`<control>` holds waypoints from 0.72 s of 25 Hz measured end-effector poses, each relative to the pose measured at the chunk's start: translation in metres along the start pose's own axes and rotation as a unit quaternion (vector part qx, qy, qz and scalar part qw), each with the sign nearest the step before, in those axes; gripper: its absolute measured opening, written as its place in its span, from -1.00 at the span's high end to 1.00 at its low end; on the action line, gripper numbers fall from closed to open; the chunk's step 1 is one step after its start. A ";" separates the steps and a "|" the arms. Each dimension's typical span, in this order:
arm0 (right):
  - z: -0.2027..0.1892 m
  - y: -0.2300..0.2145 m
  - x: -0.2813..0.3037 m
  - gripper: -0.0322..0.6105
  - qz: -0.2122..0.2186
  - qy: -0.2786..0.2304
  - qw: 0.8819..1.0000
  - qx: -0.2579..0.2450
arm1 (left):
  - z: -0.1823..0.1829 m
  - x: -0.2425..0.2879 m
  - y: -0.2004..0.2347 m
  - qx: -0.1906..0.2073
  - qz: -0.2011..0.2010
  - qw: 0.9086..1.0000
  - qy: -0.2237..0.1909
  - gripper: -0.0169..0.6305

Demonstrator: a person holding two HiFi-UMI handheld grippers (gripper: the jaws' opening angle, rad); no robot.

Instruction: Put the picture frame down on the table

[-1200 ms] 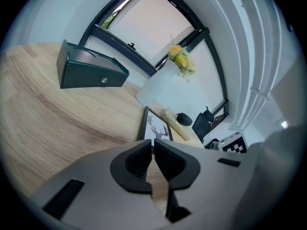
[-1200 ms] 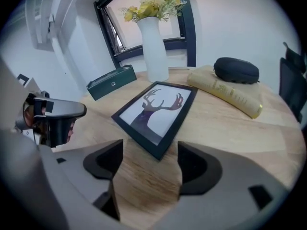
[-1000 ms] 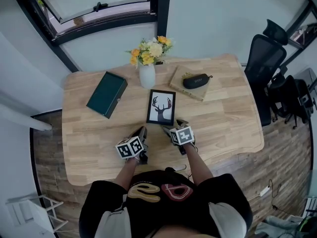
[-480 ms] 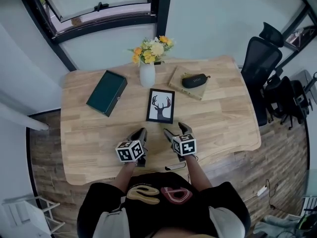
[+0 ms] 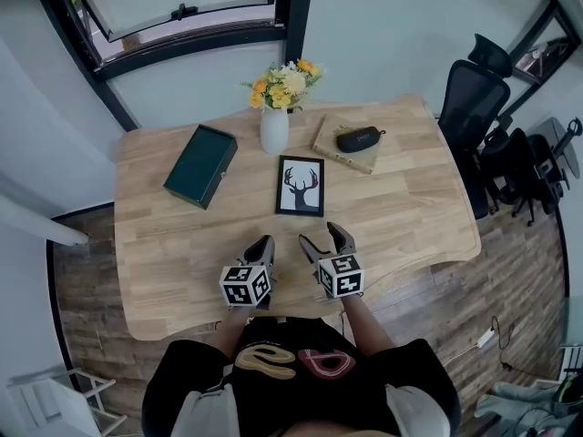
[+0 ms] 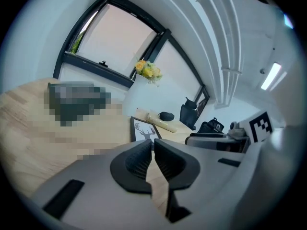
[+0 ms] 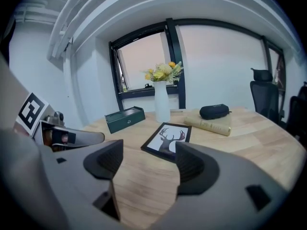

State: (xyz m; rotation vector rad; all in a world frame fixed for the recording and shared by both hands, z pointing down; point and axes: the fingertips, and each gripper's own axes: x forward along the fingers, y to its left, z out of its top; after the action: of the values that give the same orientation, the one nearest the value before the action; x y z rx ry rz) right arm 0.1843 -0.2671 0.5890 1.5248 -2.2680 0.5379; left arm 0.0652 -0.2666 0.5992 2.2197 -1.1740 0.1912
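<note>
Jaws of the left gripper are pressed together on nothing. Those of the right gripper stand apart, with bare wood showing between their ribbed dark pads. Ahead of both, clear of every fingertip, the picture frame lies flat on the pale wooden table. Its long axis runs away from the person, and the right gripper seems slightly nearer. It is a thin black rectangle around a white deer print. Beyond it stand a white vase, a dark green box and a black case on a book.
</note>
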 end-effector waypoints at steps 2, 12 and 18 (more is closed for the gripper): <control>0.001 0.008 -0.008 -0.16 -0.006 -0.013 1.000 0.000 | 0.001 -0.011 0.001 0.024 0.006 1.000 -0.007 0.85; -0.004 0.049 -0.043 -0.15 -0.040 -0.053 0.998 0.002 | 0.015 -0.071 -0.003 0.083 -0.007 0.994 -0.071 0.85; -0.013 0.071 -0.054 -0.09 -0.051 -0.065 0.996 0.019 | 0.015 -0.096 -0.004 0.097 -0.013 0.991 -0.090 0.85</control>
State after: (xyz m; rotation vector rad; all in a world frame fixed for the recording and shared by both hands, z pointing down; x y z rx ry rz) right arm 0.1385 -0.1926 0.5659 1.7299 -2.2703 0.4679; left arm 0.0086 -0.2063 0.5475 2.4631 -1.2681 0.0988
